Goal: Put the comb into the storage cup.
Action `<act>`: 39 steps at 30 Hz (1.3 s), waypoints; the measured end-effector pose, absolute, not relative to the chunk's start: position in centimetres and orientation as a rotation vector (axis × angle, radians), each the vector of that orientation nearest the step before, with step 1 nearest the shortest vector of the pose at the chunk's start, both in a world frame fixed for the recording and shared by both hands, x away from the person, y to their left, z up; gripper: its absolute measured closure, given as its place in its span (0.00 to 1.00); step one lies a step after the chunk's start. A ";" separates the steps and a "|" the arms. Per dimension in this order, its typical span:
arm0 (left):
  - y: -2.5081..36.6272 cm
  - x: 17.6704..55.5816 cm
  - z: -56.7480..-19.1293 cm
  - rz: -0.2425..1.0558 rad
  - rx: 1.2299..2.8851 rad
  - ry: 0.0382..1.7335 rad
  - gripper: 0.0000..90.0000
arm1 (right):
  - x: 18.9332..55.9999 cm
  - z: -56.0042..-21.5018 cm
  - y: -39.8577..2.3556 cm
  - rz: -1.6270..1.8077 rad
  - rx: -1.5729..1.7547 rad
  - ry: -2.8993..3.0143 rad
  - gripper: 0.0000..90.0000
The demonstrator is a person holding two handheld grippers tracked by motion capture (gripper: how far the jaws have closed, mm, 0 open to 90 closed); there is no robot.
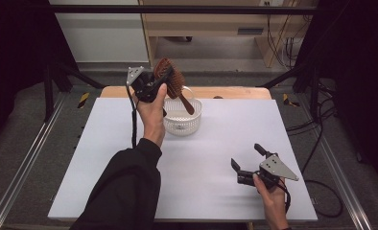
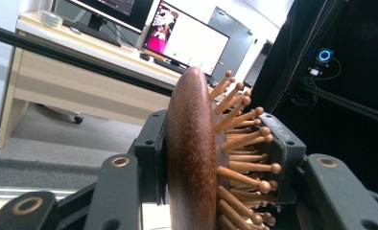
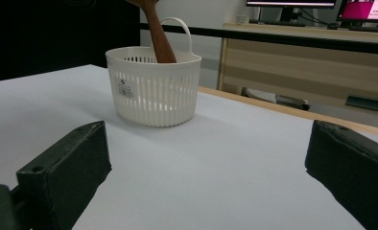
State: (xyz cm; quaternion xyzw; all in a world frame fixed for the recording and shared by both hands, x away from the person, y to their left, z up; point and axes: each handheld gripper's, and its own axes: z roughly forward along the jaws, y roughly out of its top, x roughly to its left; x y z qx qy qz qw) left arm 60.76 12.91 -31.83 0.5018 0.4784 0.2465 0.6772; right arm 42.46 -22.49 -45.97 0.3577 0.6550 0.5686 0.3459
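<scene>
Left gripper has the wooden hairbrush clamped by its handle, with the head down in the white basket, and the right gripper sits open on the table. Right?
Not quite. The left gripper clamps the hairbrush by its head, as the left gripper view shows; the handle points down into the white basket. The right gripper is open.

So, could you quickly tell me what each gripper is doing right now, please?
Left gripper: shut on the wooden hairbrush, its handle dipping into the white basket.
Right gripper: open, holding nothing, low over the table.
</scene>
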 end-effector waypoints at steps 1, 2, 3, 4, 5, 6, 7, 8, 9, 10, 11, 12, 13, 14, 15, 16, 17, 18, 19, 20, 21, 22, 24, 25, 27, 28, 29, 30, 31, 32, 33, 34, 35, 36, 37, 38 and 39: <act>12.9 60.8 -31.9 0.555 1.130 1.075 0.57 | 42.5 -46.0 -22.5 1.477 0.929 1.702 0.02; 12.9 60.8 -32.0 0.557 1.135 1.075 0.57 | 42.4 -46.0 -22.4 1.478 0.929 1.703 0.02; 12.8 60.8 -32.1 0.560 1.134 1.079 0.57 | 42.4 -46.0 -22.4 1.477 0.928 1.704 0.02; 12.8 60.8 -32.2 0.561 1.134 1.081 0.57 | 42.4 -46.0 -22.4 1.476 0.925 1.708 0.02; 12.7 60.8 -32.4 0.559 1.133 1.082 0.57 | 42.4 -46.0 -22.4 1.478 0.925 1.710 0.02; 12.7 60.8 -32.5 0.556 1.128 1.086 0.57 | 42.5 -46.0 -22.4 1.478 0.926 1.711 0.02; 12.6 60.9 -32.7 0.553 1.125 1.087 0.57 | 42.5 -46.1 -22.4 1.478 0.930 1.710 0.02; 12.6 60.9 -32.8 0.546 1.120 1.089 0.57 | 42.5 -46.1 -22.4 1.479 0.931 1.711 0.02; 12.5 60.9 -33.0 0.542 1.117 1.093 0.57 | 42.5 -46.1 -22.4 1.477 0.930 1.715 0.02; 12.5 60.9 -33.2 0.540 1.115 1.098 0.57 | 42.5 -46.1 -22.4 1.477 0.930 1.717 0.02; 12.4 60.9 -33.3 0.539 1.114 1.102 0.57 | 42.5 -46.1 -22.3 1.476 0.928 1.718 0.02; 12.3 61.0 -33.5 0.537 1.116 1.105 0.57 | 42.5 -46.1 -22.3 1.476 0.928 1.719 0.02; 12.2 61.0 -33.7 0.535 1.116 1.106 0.57 | 42.5 -46.1 -22.3 1.477 0.928 1.719 0.02; 12.1 61.0 -33.8 0.531 1.116 1.108 0.57 | 42.5 -46.1 -22.4 1.476 0.929 1.719 0.02; 12.0 61.0 -33.9 0.530 1.119 1.107 0.57 | 42.6 -46.1 -22.4 1.477 0.931 1.718 0.02; 11.9 61.0 -34.0 0.529 1.123 1.106 0.57 | 42.6 -46.1 -22.4 1.477 0.932 1.718 0.02; 11.9 61.0 -34.1 0.528 1.127 1.105 0.57 | 42.6 -46.1 -22.4 1.477 0.933 1.718 0.02; 11.7 61.0 -34.2 0.528 1.126 1.106 0.57 | 42.6 -46.1 -22.4 1.477 0.933 1.717 0.02; 11.7 61.0 -34.3 0.529 1.126 1.105 0.57 | 42.6 -46.1 -22.5 1.478 0.933 1.717 0.02; 11.6 61.0 -34.4 0.529 1.130 1.105 0.57 | 42.6 -46.1 -22.5 1.479 0.934 1.715 0.02; 11.5 61.0 -34.5 0.531 1.129 1.107 0.57 | 42.6 -46.1 -22.5 1.479 0.934 1.717 0.02; 11.3 61.0 -34.6 0.537 1.128 1.113 0.57 | 42.6 -46.1 -22.5 1.478 0.933 1.719 0.02; 11.2 60.9 -34.8 0.544 1.128 1.123 0.57 | 42.6 -46.1 -22.5 1.478 0.934 1.722 0.02; 11.1 60.9 -35.0 0.542 1.125 1.125 0.57 | 42.6 -46.1 -22.5 1.481 0.937 1.719 0.02; 11.0 61.0 -35.2 0.541 1.123 1.126 0.57 | 42.6 -46.1 -22.5 1.479 0.938 1.716 0.02; 11.0 61.0 -35.4 0.542 1.121 1.128 0.57 | 42.6 -46.1 -22.5 1.478 0.939 1.715 0.02; 10.9 61.0 -35.5 0.541 1.119 1.131 0.57 | 42.6 -46.1 -22.5 1.479 0.941 1.715 0.02; 10.9 61.0 -35.7 0.540 1.116 1.132 0.57 | 42.6 -46.2 -22.5 1.479 0.940 1.717 0.02; 10.9 61.0 -35.8 0.539 1.119 1.133 0.57 | 42.6 -46.2 -22.5 1.480 0.938 1.719 0.02; 10.9 61.0 -35.9 0.539 1.122 1.134 0.57 | 42.6 -46.2 -22.4 1.479 0.936 1.720 0.02; 10.9 61.0 -36.0 0.545 1.124 1.134 0.57 | 42.6 -46.2 -22.4 1.477 0.932 1.723 0.03; 10.9 61.0 -36.1 0.551 1.126 1.132 0.57 | 42.6 -46.2 -22.4 1.478 0.932 1.723 0.03; 10.9 60.9 -36.1 0.551 1.128 1.132 0.57 | 42.6 -46.2 -22.5 1.477 0.932 1.723 0.03; 11.0 60.9 -36.2 0.549 1.128 1.132 0.57 | 42.6 -46.2 -22.5 1.479 0.933 1.723 0.03; 11.0 60.9 -36.3 0.547 1.128 1.132 0.57 | 42.6 -46.2 -22.5 1.480 0.936 1.719 0.03; 11.0 60.9 -36.3 0.546 1.128 1.133 0.57 | 42.6 -46.2 -22.5 1.481 0.937 1.720 0.03; 11.0 60.9 -36.4 0.546 1.129 1.133 0.57 | 42.6 -46.2 -22.5 1.481 0.936 1.721 0.03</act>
